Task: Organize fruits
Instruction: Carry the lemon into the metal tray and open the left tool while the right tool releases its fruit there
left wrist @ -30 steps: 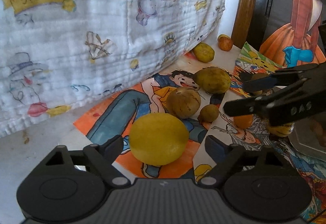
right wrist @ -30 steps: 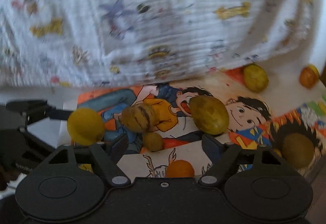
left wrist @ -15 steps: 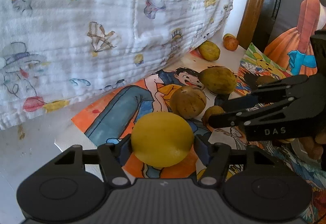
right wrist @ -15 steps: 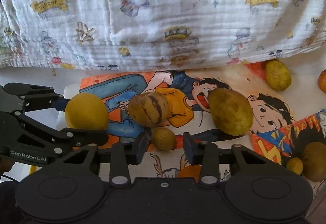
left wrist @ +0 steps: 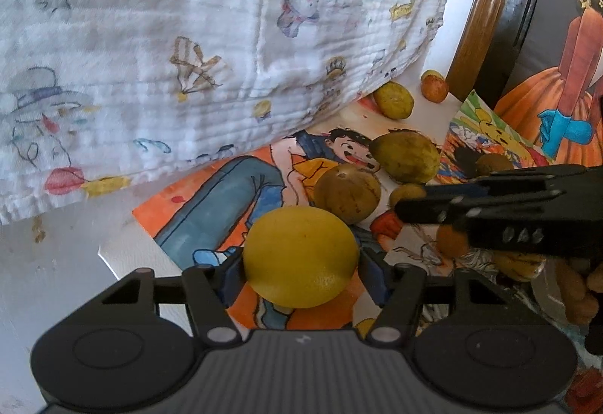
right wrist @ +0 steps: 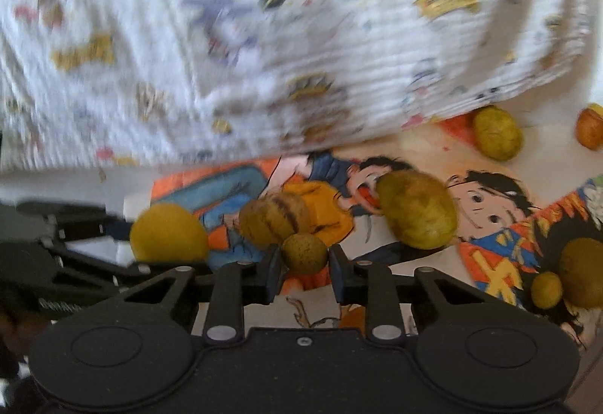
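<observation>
In the left wrist view my left gripper (left wrist: 299, 265) is shut on a large yellow fruit (left wrist: 299, 255), held just over the cartoon poster (left wrist: 211, 203). My right gripper (right wrist: 304, 263) is shut on a small brown-green fruit (right wrist: 304, 253); from the left wrist view its black fingers (left wrist: 490, 210) reach in from the right. A striped brown fruit (right wrist: 275, 221) lies just beyond the small one, and a bigger olive fruit (right wrist: 416, 214) lies to its right. The right wrist view is blurred, and my left gripper (right wrist: 124, 240) shows at its left edge with the yellow fruit (right wrist: 167, 233).
A white printed cloth (left wrist: 188, 55) hangs across the back. A yellow-green fruit (right wrist: 497, 137) and an orange one (right wrist: 589, 129) lie at the far right by a wooden frame (left wrist: 478, 10). Two brown fruits (right wrist: 582, 272) sit at the right, and a small orange fruit (left wrist: 450, 240) lies under the right gripper's fingers.
My left gripper went from open to shut on the yellow fruit. My right gripper's fingers came together on the small fruit, and its view now blurs with motion.
</observation>
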Demonstrator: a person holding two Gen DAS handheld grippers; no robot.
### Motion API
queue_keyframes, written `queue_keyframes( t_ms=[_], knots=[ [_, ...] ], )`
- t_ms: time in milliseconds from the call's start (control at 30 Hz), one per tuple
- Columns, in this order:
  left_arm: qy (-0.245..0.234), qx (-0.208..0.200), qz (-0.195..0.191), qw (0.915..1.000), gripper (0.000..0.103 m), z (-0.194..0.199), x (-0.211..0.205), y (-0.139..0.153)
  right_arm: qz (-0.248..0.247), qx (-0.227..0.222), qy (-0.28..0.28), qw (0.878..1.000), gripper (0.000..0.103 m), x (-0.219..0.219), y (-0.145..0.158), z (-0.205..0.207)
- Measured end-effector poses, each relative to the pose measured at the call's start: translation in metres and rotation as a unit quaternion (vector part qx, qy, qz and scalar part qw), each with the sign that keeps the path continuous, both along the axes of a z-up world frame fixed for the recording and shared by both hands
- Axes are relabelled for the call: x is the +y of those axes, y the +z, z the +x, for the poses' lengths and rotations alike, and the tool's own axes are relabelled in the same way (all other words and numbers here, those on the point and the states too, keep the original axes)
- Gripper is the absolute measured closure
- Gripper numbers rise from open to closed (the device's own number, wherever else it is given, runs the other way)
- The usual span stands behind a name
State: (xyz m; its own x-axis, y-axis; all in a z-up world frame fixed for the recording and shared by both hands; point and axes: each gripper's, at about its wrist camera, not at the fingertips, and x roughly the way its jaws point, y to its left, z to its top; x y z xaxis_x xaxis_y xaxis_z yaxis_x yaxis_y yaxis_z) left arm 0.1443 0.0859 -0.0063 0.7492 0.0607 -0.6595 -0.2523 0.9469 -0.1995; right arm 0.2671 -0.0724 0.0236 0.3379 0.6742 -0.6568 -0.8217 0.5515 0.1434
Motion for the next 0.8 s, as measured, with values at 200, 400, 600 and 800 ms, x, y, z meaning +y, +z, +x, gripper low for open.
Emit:
queue_keyframes(
  t_ms=[200,400,600,800],
  knots=[
    [-0.014,-0.025,0.011,0.9995,0.036,0.004,-0.017,0.019,0.071,0.008,-0.084,0.994,0.074,-0.047,0.031,0.006],
    [-0.046,-0.052,0.012,0.9975,0.036,0.023,-0.043,0.042,0.116,-0.014,-0.172,0.978,0.074,-0.105,0.055,0.007],
    [-0.095,-0.061,0.014,0.9935,0.036,0.053,-0.079,0.054,0.134,-0.035,-0.281,0.950,0.074,-0.167,0.056,0.012],
    [-0.148,-0.067,0.006,0.9866,0.036,0.079,-0.119,0.055,0.126,-0.018,-0.381,0.916,0.074,-0.217,0.036,0.023]
  ],
)
